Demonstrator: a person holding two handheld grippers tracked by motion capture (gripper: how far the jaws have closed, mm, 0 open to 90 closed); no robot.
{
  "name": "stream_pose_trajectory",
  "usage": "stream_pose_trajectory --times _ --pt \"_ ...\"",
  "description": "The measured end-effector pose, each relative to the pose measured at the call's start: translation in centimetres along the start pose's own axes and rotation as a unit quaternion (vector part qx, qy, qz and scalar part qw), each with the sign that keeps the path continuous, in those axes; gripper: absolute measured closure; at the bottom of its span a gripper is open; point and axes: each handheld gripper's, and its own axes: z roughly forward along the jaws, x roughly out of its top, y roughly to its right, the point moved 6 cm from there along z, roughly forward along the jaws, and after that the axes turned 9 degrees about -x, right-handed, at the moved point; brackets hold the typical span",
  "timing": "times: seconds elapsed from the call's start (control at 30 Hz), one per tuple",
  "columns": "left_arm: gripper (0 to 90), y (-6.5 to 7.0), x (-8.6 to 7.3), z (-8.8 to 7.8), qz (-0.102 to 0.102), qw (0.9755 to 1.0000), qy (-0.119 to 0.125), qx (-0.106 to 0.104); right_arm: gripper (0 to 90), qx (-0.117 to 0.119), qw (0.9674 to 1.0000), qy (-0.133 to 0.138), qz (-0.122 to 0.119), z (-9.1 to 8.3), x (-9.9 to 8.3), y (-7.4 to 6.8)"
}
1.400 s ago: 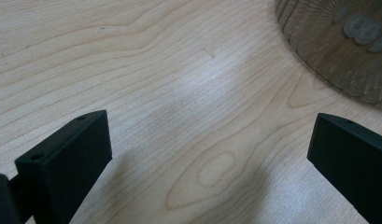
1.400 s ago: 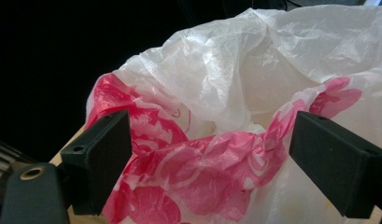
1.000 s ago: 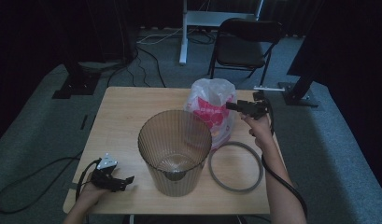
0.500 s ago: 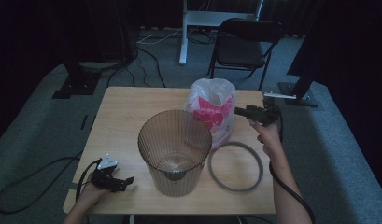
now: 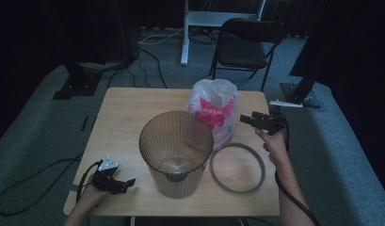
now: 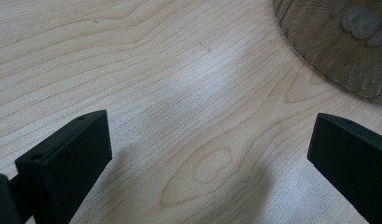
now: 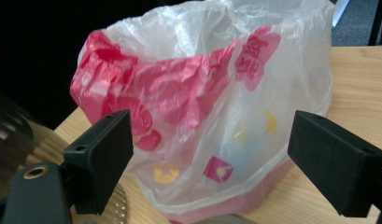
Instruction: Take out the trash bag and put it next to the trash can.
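We aim right hand-held gripper (image 5: 246, 119) at plastic bag (image 5: 214, 110), jaws wide apart, nothing held, bag close ahead between them. Bag stands on tabletop (image 5: 124, 117) behind ribbed bin (image 5: 176, 153), grey ring (image 5: 237, 167) lying just beside bin. We judge bag light, thin, crinkly, slippery; will collapse under pinch. Best hold: gathered upper rim (image 7: 212, 51), not bulging side. Left hand-held gripper (image 5: 122, 184) rests low at near tabletop corner, jaws wide, empty.
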Motion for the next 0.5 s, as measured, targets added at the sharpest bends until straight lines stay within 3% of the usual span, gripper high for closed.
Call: stream_pose_trajectory --times 0.4,0.5 --pt "0.0 0.0 -0.2 -0.2 -0.010 0.9999 -0.008 -0.002 13.7 -0.005 0.9999 -0.006 -0.009 -1.3 -2.2 0.6" --pt "0.0 0.1 -0.3 -0.2 -0.005 0.9999 -0.010 -0.002 13.7 -0.011 0.9999 -0.008 -0.008 -1.7 -2.9 0.9"
